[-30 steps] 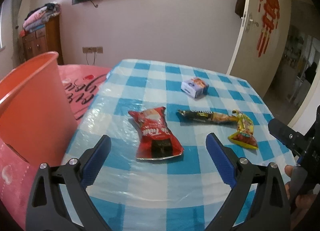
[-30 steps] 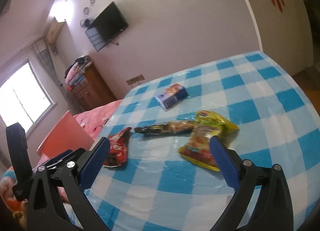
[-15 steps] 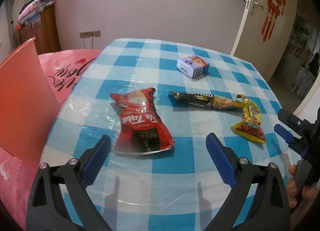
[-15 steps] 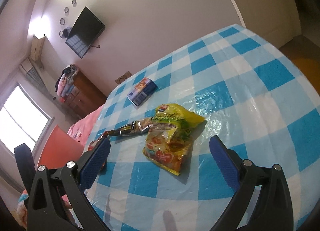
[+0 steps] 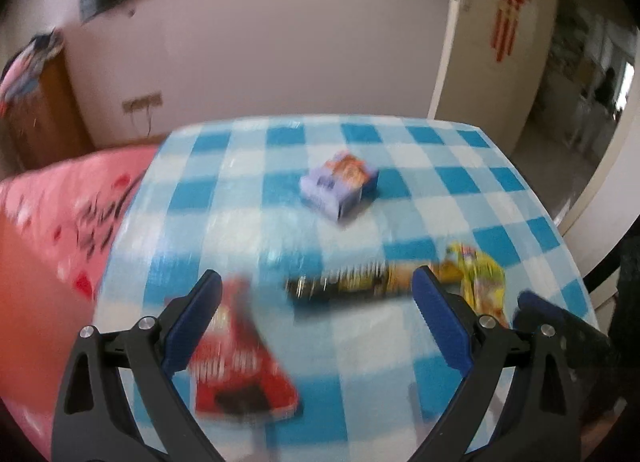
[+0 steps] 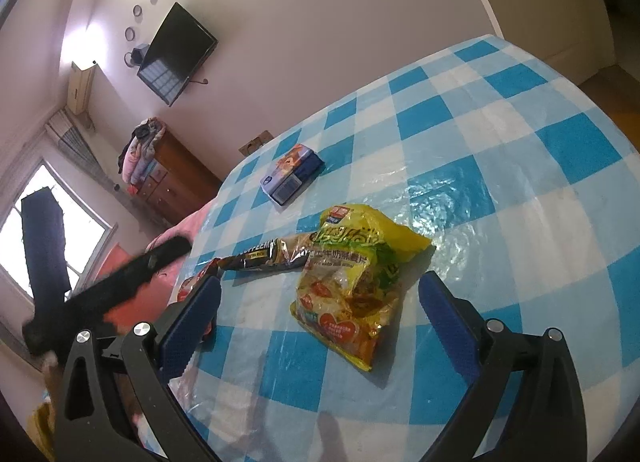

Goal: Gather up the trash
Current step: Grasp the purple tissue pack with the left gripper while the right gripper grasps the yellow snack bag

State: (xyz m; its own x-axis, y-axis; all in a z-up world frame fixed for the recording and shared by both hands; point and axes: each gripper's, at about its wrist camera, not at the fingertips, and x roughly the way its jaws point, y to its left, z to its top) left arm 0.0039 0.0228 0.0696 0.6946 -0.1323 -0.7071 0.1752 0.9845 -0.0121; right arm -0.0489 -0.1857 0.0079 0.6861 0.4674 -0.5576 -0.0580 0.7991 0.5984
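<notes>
Several wrappers lie on the blue-and-white checked table (image 6: 500,149). A yellow snack bag (image 6: 352,282) lies between the fingers of my open right gripper (image 6: 318,298). A dark coffee-mix sachet (image 6: 264,256) touches its left side; a small blue box (image 6: 292,173) sits farther back. In the blurred left wrist view, my open left gripper (image 5: 316,302) hovers over the table. A red wrapper (image 5: 236,362) lies by its left finger, the dark sachet (image 5: 340,286) between its fingertips, the yellow bag (image 5: 480,282) to the right, and the box (image 5: 340,185) beyond.
An orange-red bin (image 5: 36,302) stands at the table's left over a pink bedspread (image 5: 76,197). A wooden dresser (image 6: 172,177) and a wall TV (image 6: 176,49) are behind. A door (image 5: 500,21) stands open at the right. The left gripper's body (image 6: 100,282) shows at the right wrist view's left.
The left gripper has swung right and forward, blurring its view; the red wrapper now sits by its left finger. The right gripper has come closer over the yellow bag.
</notes>
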